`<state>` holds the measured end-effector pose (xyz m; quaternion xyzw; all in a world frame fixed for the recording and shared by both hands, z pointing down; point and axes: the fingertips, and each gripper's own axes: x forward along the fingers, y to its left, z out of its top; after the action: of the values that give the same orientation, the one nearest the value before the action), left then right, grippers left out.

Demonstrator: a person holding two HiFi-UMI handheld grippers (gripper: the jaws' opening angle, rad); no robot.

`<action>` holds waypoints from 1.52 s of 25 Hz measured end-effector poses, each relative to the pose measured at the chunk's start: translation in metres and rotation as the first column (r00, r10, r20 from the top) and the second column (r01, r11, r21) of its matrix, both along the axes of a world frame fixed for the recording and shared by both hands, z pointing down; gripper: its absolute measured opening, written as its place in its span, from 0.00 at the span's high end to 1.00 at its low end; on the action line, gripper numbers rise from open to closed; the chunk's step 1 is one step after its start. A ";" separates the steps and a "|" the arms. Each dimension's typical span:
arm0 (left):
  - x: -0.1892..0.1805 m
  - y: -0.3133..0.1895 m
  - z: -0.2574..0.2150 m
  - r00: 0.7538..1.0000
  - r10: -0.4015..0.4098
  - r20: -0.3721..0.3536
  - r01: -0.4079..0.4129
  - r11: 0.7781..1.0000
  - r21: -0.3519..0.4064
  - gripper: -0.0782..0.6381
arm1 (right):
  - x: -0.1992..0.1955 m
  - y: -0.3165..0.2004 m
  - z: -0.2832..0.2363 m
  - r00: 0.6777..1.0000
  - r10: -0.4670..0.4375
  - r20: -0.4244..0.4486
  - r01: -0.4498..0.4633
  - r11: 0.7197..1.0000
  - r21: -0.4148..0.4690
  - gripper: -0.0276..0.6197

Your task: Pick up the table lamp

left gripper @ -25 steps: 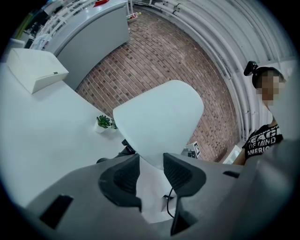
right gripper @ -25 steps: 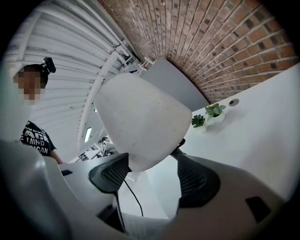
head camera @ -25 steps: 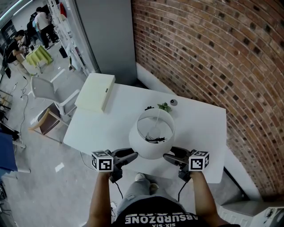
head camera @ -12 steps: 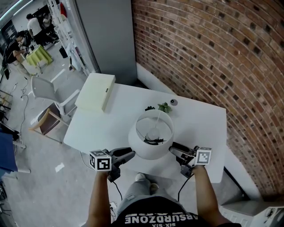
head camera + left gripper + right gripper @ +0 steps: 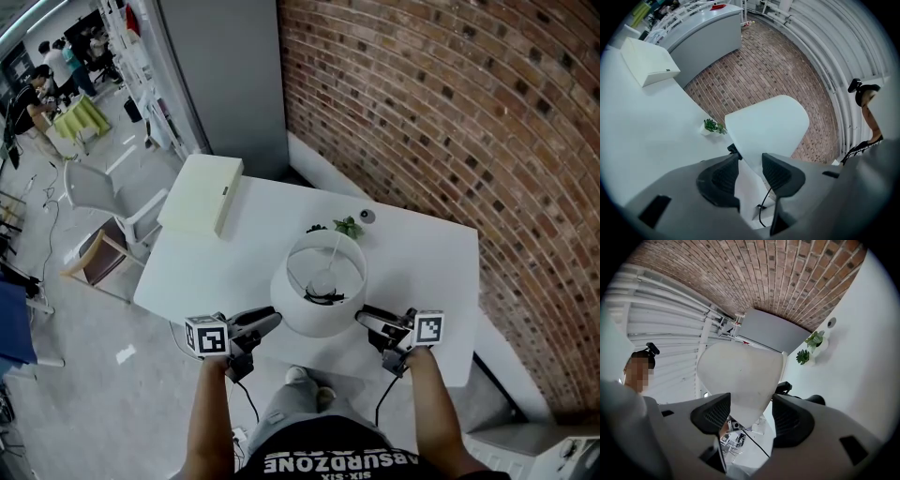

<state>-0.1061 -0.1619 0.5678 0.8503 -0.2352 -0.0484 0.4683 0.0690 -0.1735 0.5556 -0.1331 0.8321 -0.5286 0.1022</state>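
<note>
White table lamp (image 5: 319,281) stands near-centre on a white desk (image 5: 216,272), close to its near edge, w/ a small plant (image 5: 348,225) just beyond it. Left tongs (image 5: 270,319) sit at the shade's left, part-narrowed, shade edge between the pads, no clear squeeze. Right tongs (image 5: 364,317) sit at the shade's right, wide & closing, shade edge between, not pressed. Shade looks thin, light, prob. dents easily; weight likely low in the hidden base. Best hold: both sides, gentle, even pressure. Mind the cord (image 5: 761,206) trailing below.
</note>
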 end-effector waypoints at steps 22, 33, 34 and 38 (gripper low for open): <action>-0.021 -0.017 -0.009 0.986 -0.163 -0.033 0.164 0.986 0.029 0.89 | -0.013 0.008 -0.004 0.985 0.024 -0.173 0.010 0.981 0.192 0.80; -0.021 -0.018 0.003 0.985 -0.047 -0.164 0.029 0.993 -0.112 0.57 | -0.002 0.018 0.004 0.982 0.024 -0.187 0.007 0.986 0.165 0.79; -0.017 -0.018 0.005 0.983 -0.035 -0.179 0.010 0.990 -0.141 0.56 | -0.002 0.019 0.005 0.982 0.021 -0.189 0.011 0.986 0.164 0.79; -0.010 -0.020 0.000 0.939 -0.054 -0.339 -0.042 0.963 -0.268 0.56 | 0.000 0.024 0.007 0.981 0.017 -0.195 0.013 0.988 0.152 0.79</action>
<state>-0.1163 -0.1824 0.5681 0.7560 -0.1571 -0.1647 0.6138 0.0691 -0.1490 0.5624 -0.1768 0.8760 -0.4476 0.0304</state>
